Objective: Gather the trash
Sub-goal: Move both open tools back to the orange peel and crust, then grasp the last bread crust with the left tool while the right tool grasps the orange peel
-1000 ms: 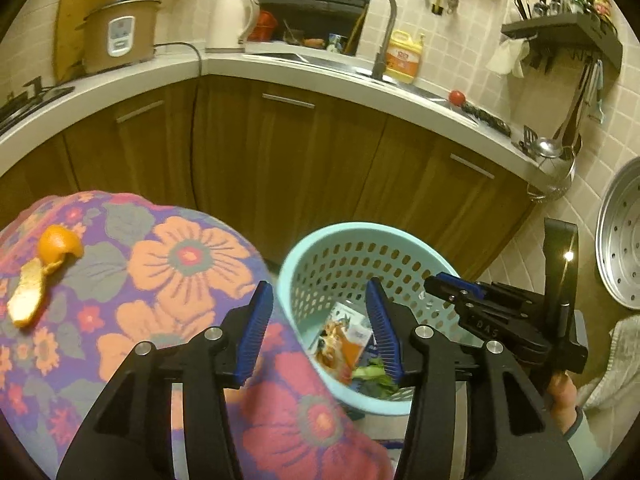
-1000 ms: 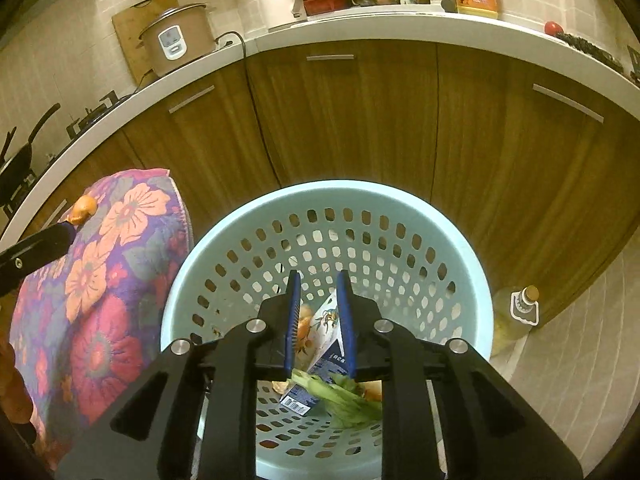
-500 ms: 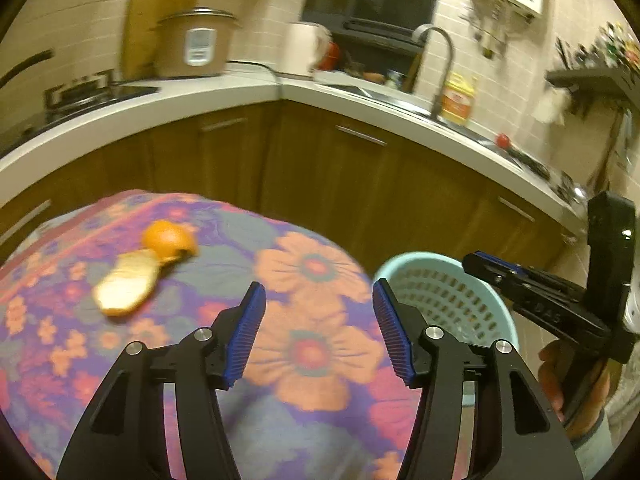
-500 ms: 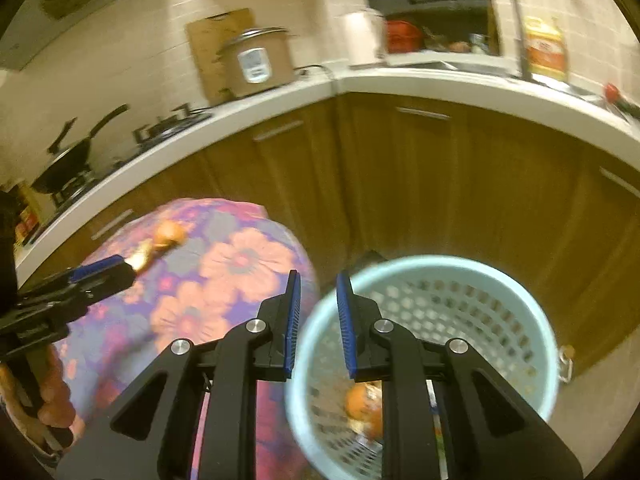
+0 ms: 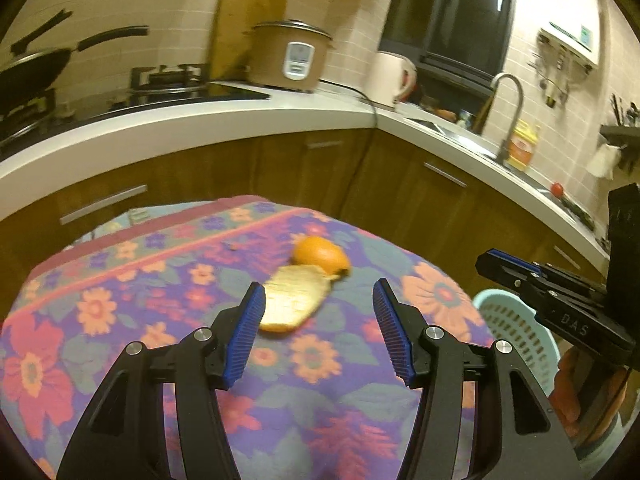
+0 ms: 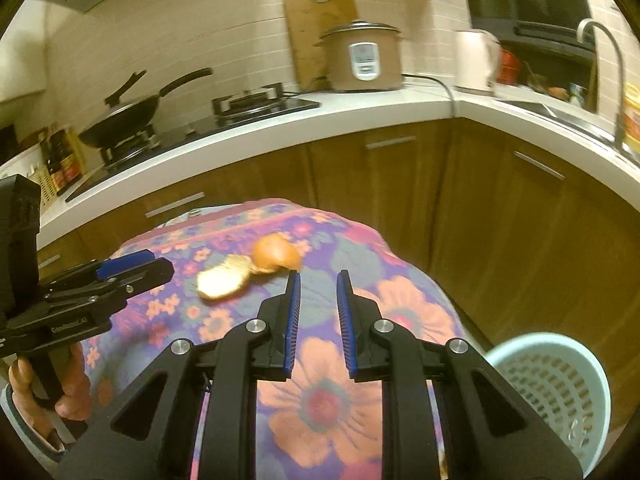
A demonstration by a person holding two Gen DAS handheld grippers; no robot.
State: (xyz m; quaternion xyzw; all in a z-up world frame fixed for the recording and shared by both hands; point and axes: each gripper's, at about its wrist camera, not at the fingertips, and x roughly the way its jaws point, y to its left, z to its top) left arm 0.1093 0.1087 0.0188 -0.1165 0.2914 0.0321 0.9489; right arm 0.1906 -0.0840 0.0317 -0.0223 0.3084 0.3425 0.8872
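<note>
A strip of orange peel point(image 5: 304, 288) lies on the flowered tablecloth point(image 5: 160, 320); it also shows in the right wrist view point(image 6: 248, 270). My left gripper point(image 5: 318, 334) is open and empty, just short of the peel, which lies between and beyond its tips. My right gripper point(image 6: 316, 316) is open by a narrow gap and empty, to the right of the peel. The light blue perforated basket point(image 6: 548, 384) stands on the floor right of the table, also in the left wrist view point(image 5: 512, 328).
Brown cabinets under a white counter point(image 5: 200, 124) curve behind the table. On the counter stand a rice cooker point(image 5: 288, 56), a kettle point(image 5: 394, 80), a wok on the stove point(image 6: 124, 114) and a sink tap point(image 5: 510, 112).
Both grippers have swung left from over the basket to over the table. The peel now lies just ahead of the left gripper. The right gripper's gap has widened slightly.
</note>
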